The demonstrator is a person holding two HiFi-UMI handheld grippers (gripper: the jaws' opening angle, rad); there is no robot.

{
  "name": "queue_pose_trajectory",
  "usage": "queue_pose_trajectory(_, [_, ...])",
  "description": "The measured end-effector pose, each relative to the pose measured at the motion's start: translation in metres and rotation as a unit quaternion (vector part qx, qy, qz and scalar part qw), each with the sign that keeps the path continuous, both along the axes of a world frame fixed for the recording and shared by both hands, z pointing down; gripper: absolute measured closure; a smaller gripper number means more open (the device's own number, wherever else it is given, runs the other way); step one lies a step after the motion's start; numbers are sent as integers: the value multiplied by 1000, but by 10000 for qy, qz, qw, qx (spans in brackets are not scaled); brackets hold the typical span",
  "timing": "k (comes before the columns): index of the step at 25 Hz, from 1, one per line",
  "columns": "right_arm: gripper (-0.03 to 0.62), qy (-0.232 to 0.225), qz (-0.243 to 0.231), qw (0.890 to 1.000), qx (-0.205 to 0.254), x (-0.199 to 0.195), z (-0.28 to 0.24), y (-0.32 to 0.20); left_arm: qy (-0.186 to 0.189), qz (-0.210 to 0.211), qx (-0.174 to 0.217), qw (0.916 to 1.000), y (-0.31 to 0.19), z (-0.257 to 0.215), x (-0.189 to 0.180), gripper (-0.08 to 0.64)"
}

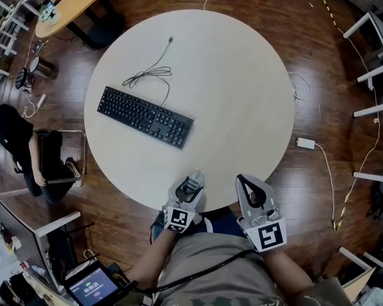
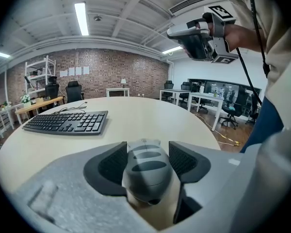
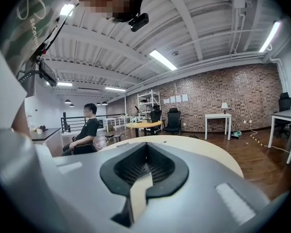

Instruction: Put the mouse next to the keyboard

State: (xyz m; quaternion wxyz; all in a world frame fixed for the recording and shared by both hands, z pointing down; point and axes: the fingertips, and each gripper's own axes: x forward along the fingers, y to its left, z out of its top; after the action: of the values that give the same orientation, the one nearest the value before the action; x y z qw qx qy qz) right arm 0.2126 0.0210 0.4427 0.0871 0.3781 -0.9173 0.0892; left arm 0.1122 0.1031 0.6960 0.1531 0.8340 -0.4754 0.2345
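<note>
A grey mouse is clamped between the black pads of my left gripper, which hangs at the near edge of the round table. The head view shows that left gripper with the mouse over the table's front rim. A black keyboard lies on the table's left half, its cable coiled behind it; the keyboard also shows far left in the left gripper view. My right gripper is beside the left one, shut with nothing between its pads.
The round beige table stands on a wooden floor. A seated person is at the left. White tables and chairs stand at the right, and a charger with its cord lies on the floor.
</note>
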Motion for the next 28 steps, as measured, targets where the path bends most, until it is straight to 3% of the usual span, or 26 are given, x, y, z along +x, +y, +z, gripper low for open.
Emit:
queue_pose_trajectory(8, [588, 37, 82, 10000, -14, 15, 0, -3, 114, -145, -44, 9998, -11, -3, 11, 282])
queue_pose_trajectory(19, [588, 46, 184, 9998, 41, 27, -1, -15, -50, 191, 21, 9998, -26, -1, 30, 281])
queue_pose_trajectory(28, [588, 88, 298, 9995, 32, 43, 1, -21, 106, 172, -13, 9998, -45, 0, 48, 282])
